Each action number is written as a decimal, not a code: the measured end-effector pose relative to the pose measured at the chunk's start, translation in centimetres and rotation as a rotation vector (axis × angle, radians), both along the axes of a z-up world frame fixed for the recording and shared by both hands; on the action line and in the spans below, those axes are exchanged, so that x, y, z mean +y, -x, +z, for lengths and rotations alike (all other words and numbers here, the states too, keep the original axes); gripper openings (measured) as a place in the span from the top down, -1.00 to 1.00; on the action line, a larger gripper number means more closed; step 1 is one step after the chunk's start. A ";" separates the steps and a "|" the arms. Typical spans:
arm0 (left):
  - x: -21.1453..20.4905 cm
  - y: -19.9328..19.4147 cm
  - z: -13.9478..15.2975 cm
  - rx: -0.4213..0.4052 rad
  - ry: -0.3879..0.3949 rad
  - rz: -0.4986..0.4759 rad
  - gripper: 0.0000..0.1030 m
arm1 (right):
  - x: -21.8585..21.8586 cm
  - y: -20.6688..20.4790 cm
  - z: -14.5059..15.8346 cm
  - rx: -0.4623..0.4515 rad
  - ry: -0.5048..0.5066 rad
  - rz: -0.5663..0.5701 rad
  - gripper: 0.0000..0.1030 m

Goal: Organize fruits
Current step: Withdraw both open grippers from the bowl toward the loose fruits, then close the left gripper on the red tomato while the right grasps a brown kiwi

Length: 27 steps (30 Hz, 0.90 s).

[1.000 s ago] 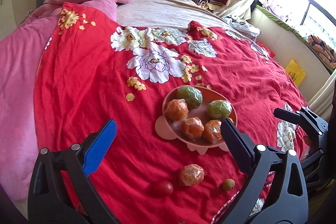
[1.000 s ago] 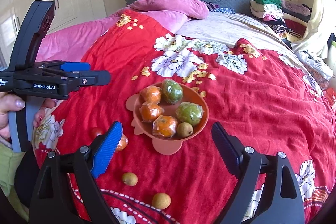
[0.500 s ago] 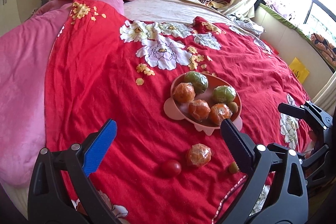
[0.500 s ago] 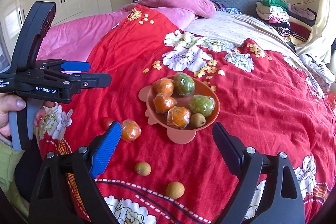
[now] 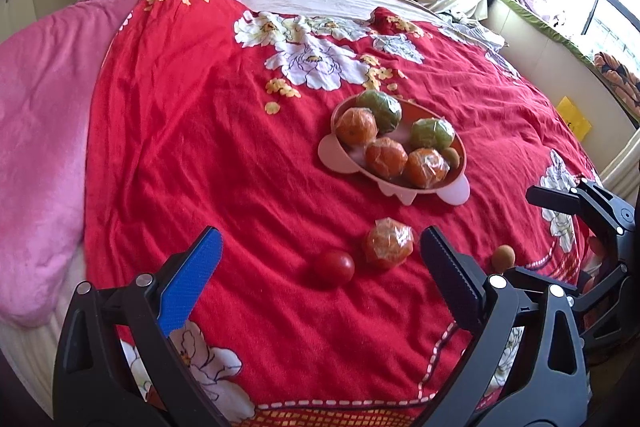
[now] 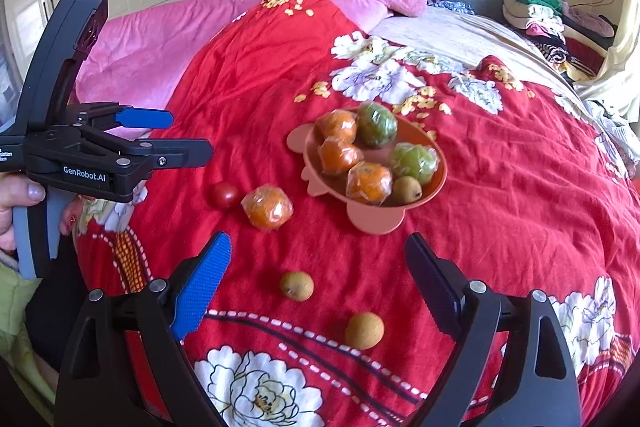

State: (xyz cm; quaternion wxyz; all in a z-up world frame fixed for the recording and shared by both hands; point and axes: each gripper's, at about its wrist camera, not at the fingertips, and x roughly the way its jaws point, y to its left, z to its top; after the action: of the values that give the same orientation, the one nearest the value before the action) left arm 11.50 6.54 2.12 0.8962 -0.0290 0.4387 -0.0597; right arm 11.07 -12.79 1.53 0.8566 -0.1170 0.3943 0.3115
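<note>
a pink bowl (image 5: pixel 400 187) (image 6: pixel 424 195) with scalloped feet sits on a red floral blanket (image 5: pixel 224 155) (image 6: pixel 520 195) spread over the bed. in it lie three plastic-wrapped oranges, two wrapped green citrus fruits and one small brown fruit, all packed close together.

four fruits lie loose on the blanket in front of the bowl. a wrapped orange (image 5: pixel 388 243) (image 6: pixel 267 207) rests near the bowl's front edge, with a red tomato (image 5: pixel 334 267) (image 6: pixel 225 195) just beside it, almost touching. nearer the foot of the bed are two small brown round fruits, one (image 6: pixel 297 285) between the wrapped orange and the right tool, the other (image 6: pixel 364 330) close to the blanket's white dashed trim. in the left wrist view only one of them (image 5: pixel 503 258) shows, partly hidden behind the tool's black finger.

the left tool (image 5: pixel 320 279) (image 6: pixel 188 137) hovers above the blanket with its jaws spread wide and nothing between them; the tomato and wrapped orange lie ahead of its gap. the right tool (image 6: pixel 318 267) (image 5: pixel 552 199) is likewise released and empty, its jaws wide apart above the two brown fruits.
</note>
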 end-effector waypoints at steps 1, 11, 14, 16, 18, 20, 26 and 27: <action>0.0 0.2 -0.2 0.005 -0.002 -0.002 -0.81 | 0.1 0.1 -0.2 0.004 0.003 0.002 -0.71; 0.2 1.5 -2.4 0.053 -0.031 -0.011 -0.81 | 0.6 0.9 -1.8 0.038 0.028 0.012 -0.68; 0.2 1.7 -3.0 0.067 -0.031 -0.020 -0.81 | 0.9 0.9 -2.4 0.051 0.038 0.016 -0.63; 0.1 1.6 -3.4 0.078 -0.026 -0.027 -0.81 | 1.1 0.7 -2.8 0.067 0.045 0.021 -0.51; 0.0 1.6 -3.6 0.081 -0.028 -0.032 -0.80 | 1.2 0.7 -3.2 0.079 0.051 0.026 -0.39; -0.2 1.4 -3.8 0.086 -0.024 -0.045 -0.68 | 1.4 0.6 -3.6 0.092 0.052 0.035 -0.17; -0.5 0.8 -4.3 0.103 -0.008 -0.077 -0.31 | 1.8 0.1 -5.1 0.125 0.078 0.047 0.43; -0.5 0.7 -4.3 0.104 -0.007 -0.076 -0.25 | 1.9 0.1 -5.4 0.128 0.088 0.052 0.48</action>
State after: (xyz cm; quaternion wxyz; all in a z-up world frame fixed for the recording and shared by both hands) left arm 10.77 6.05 -2.23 0.8695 -0.0121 0.4855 -0.0904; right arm 11.01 -10.86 -3.86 0.8152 -0.1445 0.4584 0.3231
